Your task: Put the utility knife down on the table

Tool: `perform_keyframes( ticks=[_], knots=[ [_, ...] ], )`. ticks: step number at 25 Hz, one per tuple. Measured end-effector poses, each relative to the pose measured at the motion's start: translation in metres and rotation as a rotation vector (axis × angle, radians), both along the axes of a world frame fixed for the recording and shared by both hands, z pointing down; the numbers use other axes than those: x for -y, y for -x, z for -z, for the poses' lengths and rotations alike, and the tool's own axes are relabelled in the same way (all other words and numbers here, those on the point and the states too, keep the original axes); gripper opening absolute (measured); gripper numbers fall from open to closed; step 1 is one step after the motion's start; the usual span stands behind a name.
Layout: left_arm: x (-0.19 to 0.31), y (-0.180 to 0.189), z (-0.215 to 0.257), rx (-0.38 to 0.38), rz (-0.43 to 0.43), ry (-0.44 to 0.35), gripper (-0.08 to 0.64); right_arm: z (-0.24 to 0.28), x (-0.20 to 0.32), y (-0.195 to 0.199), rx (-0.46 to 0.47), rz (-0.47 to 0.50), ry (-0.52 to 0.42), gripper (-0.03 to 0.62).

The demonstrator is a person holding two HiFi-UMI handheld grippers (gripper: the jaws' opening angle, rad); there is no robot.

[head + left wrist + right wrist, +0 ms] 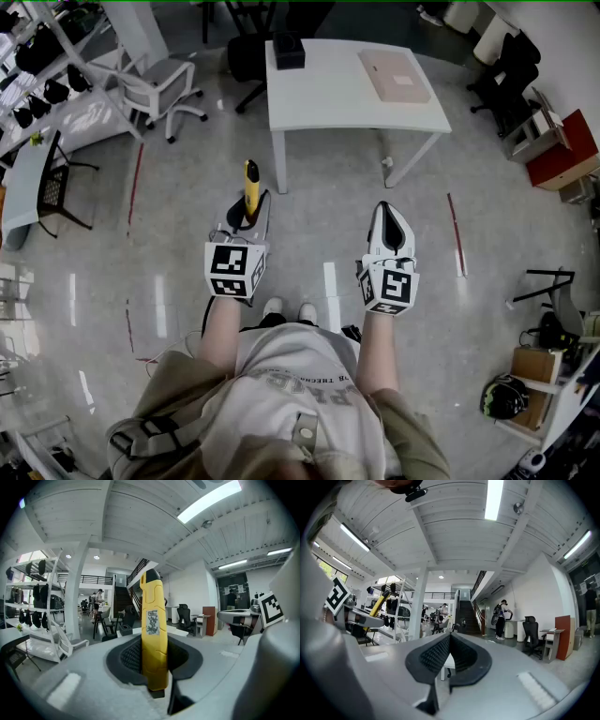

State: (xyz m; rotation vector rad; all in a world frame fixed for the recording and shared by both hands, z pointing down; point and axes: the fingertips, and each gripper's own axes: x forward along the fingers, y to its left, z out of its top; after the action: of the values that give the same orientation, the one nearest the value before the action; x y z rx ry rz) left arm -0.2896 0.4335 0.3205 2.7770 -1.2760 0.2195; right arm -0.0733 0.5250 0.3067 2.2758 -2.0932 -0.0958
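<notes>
Yellow utility knife (153, 634), white table (337, 94), black-and-white patterned marker cube (231, 269).

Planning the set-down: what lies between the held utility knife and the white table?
Only bare floor, seen in the head view; nothing stands between the utility knife and the white table.

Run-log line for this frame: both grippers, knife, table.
left gripper: shut on utility knife | right gripper: shut, empty | white table: ahead, knife not yet on it

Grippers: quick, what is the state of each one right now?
Left gripper: closed on the yellow utility knife.
Right gripper: closed, holding nothing.
</notes>
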Motion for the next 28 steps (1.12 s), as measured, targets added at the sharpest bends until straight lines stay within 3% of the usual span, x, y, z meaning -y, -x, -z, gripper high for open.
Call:
perform_keyframes(
  ticks=[20,24,26,28],
  knots=[
    [-0.011,-0.036,-0.013,0.018,0.009,0.032,0.081,-0.012,-0.003,-0.029,0.032,0.036,0.012,-0.002],
    [-0.012,-0.050,-0.011,0.007,0.033,0.035,0.081,-0.013,0.004,-0.041,0.119,0.104,-0.011,0.000],
    [-0.015,-0.053,-0.011,0.008,0.049,0.036,0.081,-0.015,0.008,-0.040,0.118,0.156,-0.002,0.002],
    [-0.018,-0.053,-0.013,0.010,0.064,0.037,0.081,-0.018,0.012,-0.036,0.106,0.211,0.017,0.152]
  ],
)
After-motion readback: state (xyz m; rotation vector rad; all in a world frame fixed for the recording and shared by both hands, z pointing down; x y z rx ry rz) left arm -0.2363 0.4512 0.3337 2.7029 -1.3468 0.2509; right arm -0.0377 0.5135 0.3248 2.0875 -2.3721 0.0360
